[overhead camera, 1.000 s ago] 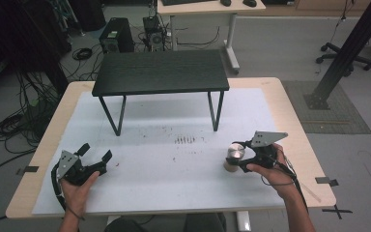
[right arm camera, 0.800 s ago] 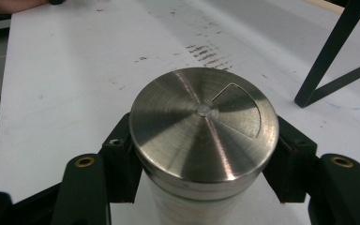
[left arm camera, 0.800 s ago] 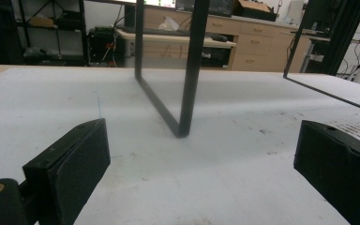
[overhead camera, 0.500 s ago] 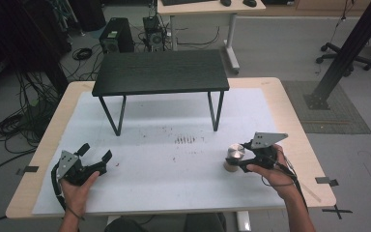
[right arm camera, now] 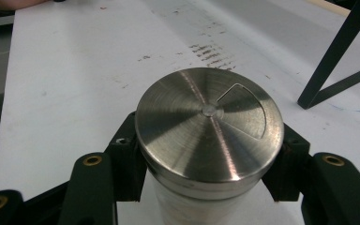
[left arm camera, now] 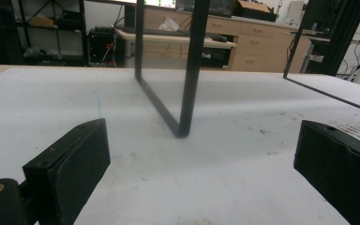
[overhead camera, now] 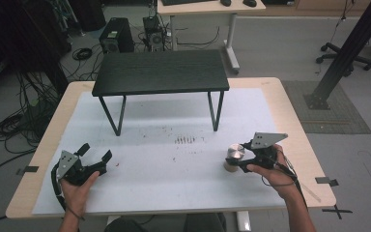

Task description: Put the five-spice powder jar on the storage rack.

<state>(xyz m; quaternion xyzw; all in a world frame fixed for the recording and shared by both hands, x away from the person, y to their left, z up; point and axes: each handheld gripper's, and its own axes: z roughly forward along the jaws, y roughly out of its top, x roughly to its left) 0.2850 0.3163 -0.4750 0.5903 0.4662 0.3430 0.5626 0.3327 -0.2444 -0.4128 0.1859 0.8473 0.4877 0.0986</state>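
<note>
Shaker (right arm camera: 209, 123), clamped in right tool (right arm camera: 206, 173)

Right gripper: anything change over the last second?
The right gripper has just closed its jaws on the metal-lidded shaker, which stands upright on the white mat; the pads now press its sides just under the lid. Neither hand shifted. The left gripper stays open with nothing between its jaws, and the black stand is where it was.
</note>
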